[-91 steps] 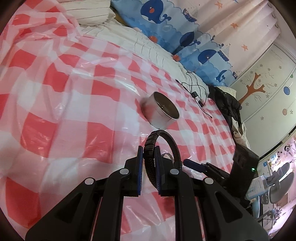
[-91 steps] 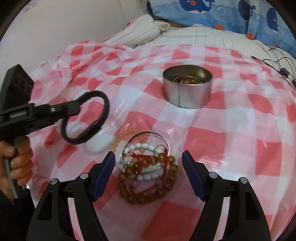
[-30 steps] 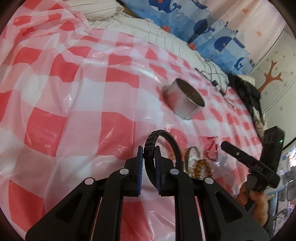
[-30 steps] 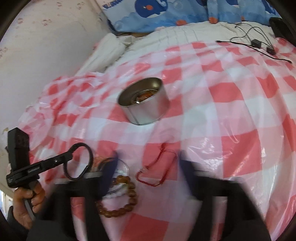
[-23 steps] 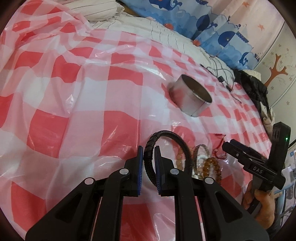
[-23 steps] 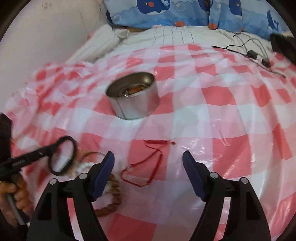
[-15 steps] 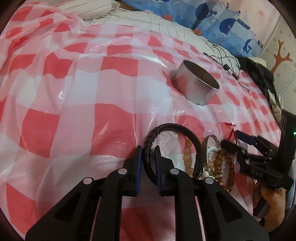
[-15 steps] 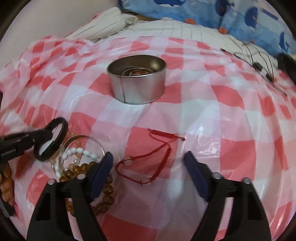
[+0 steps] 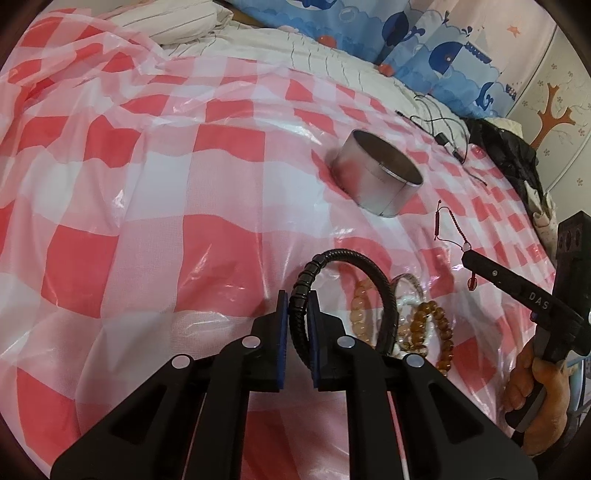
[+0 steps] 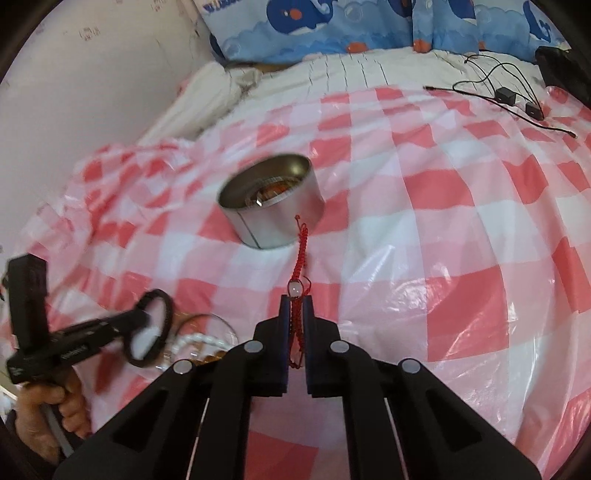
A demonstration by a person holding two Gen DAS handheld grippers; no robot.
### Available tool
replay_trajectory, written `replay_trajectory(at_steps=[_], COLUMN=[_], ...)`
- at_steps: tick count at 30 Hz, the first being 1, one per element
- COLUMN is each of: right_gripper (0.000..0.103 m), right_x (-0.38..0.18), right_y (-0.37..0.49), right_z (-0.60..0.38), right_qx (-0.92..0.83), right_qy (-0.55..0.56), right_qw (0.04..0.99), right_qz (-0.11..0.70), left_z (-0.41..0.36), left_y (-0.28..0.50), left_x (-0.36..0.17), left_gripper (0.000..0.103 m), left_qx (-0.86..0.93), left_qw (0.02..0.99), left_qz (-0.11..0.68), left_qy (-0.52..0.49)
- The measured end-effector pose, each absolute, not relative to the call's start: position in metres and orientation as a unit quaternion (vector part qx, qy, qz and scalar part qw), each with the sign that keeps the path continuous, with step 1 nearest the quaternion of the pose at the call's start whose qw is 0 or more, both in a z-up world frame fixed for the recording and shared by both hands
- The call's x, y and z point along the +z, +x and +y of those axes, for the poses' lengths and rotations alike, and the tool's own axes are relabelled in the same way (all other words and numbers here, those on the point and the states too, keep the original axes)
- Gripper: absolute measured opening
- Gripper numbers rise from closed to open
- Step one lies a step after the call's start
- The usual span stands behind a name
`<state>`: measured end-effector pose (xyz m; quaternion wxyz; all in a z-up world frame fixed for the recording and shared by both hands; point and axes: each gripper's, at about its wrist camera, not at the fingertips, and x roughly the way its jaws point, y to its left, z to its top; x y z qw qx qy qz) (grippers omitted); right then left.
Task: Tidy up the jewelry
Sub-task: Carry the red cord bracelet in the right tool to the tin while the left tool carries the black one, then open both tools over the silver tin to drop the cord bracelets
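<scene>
My left gripper (image 9: 297,299) is shut on a black braided bracelet (image 9: 354,258), held upright just above the checked cloth. Beside it lies a pile of bead bracelets (image 9: 432,321) in amber, white and pale peach. The jaws of my right gripper (image 10: 295,301) are closing, and their pads press on a red cord bracelet (image 10: 303,251). The cord hangs slack from the tips in front of the round metal tin (image 10: 280,225), which holds some jewelry. In the left wrist view the right gripper (image 9: 466,258) holds the red cord (image 9: 437,221) right of the tin (image 9: 373,184).
A red-and-white checked plastic cloth (image 9: 147,221) covers the bed. Black cables with adapters (image 10: 502,92) lie at the far right, near a dark garment (image 9: 509,147). Whale-print pillows (image 10: 332,26) and a wall line the far side. A hand (image 9: 535,387) holds the right gripper's handle.
The right gripper came down over the red cord bracelet, shut on it and raised one end off the cloth. The left gripper stayed shut on the black bracelet near the bead pile.
</scene>
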<state>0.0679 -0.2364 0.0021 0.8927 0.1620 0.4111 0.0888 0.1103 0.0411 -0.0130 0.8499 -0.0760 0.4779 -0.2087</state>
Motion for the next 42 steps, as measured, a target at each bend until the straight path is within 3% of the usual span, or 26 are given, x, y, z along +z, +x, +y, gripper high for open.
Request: replay_trajectory(at_steps=[18, 32, 38, 39, 41, 42], right_gripper=[0.007, 0.007, 0.008, 0.011, 0.043, 0.046], right_x=[0.028, 0.045, 0.008, 0.004, 0.005, 0.009], right_y=[0.096, 0.172, 0.202, 0.201, 0.193, 0.188], right_z=[-0.252, -0.240, -0.208, -0.206, -0.209, -0.210], right_qx=[0.150, 0.157, 0.149, 0.138, 0.133, 0.131], right_qy=[0.223, 0.156, 0.068, 0.057, 0.056, 0.055], right_qw=[0.886, 0.908, 0.890, 0.890, 0.895, 0.898], right_qz=[0.378, 0.355, 0.426, 0.430, 0.423, 0.415], left_z=[0.006, -0.057, -0.050, -0.045, -0.030, -0.022], left_y=[0.136, 0.227, 0.241, 0.239, 0.230, 0.224], left_x=[0.033, 0.037, 0.023, 0.026, 0.033, 0.036], left_gripper=[0.009, 0.009, 0.018, 0.018, 0.026, 0.028], left_qx=[-0.245, -0.242, -0.227, -0.223, -0.217, -0.214], left_qw=[0.860, 0.864, 0.857, 0.860, 0.864, 0.866], left_qz=[0.434, 0.427, 0.451, 0.447, 0.438, 0.434], left_qy=[-0.107, -0.109, -0.105, -0.106, -0.117, -0.122])
